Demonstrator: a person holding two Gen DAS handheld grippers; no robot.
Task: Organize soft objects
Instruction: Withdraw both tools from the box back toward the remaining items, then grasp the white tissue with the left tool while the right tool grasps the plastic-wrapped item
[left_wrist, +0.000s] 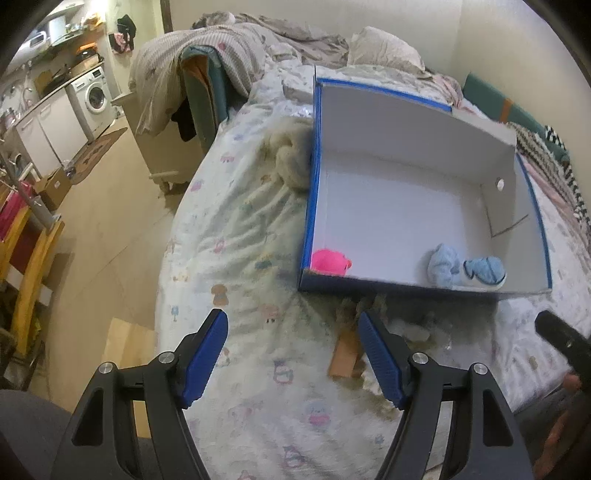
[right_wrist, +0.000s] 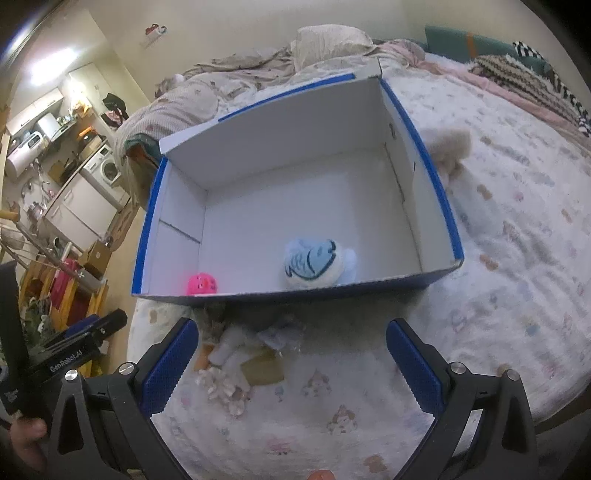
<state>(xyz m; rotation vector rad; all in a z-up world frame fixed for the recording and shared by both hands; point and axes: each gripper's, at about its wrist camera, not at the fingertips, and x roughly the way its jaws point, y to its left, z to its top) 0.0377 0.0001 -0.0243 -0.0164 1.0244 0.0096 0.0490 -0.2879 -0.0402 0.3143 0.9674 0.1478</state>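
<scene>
A blue cardboard box (left_wrist: 310, 206) with a white inside sits on the bed; it also shows in the right wrist view (right_wrist: 443, 206). Inside lie a pink soft ball (left_wrist: 330, 261) (right_wrist: 201, 284) and a light blue plush fish (left_wrist: 465, 271) (right_wrist: 314, 262) near the front wall. A beige fluffy toy (left_wrist: 291, 162) (right_wrist: 448, 147) lies outside against the box's side. Small soft items, a brown pad and white pieces (left_wrist: 347, 354) (right_wrist: 243, 362), lie on the bed in front of the box. My left gripper (left_wrist: 293, 332) is open and empty above the bed. My right gripper (right_wrist: 291, 343) is open and empty over the small items.
The bed (right_wrist: 517, 258) has a patterned white cover, with rumpled blankets and a pillow (left_wrist: 384, 48) at the far end. The floor (left_wrist: 99, 236) drops off to the left, with a washing machine (left_wrist: 94, 94), cabinets and a yellow wooden rack (left_wrist: 26, 266).
</scene>
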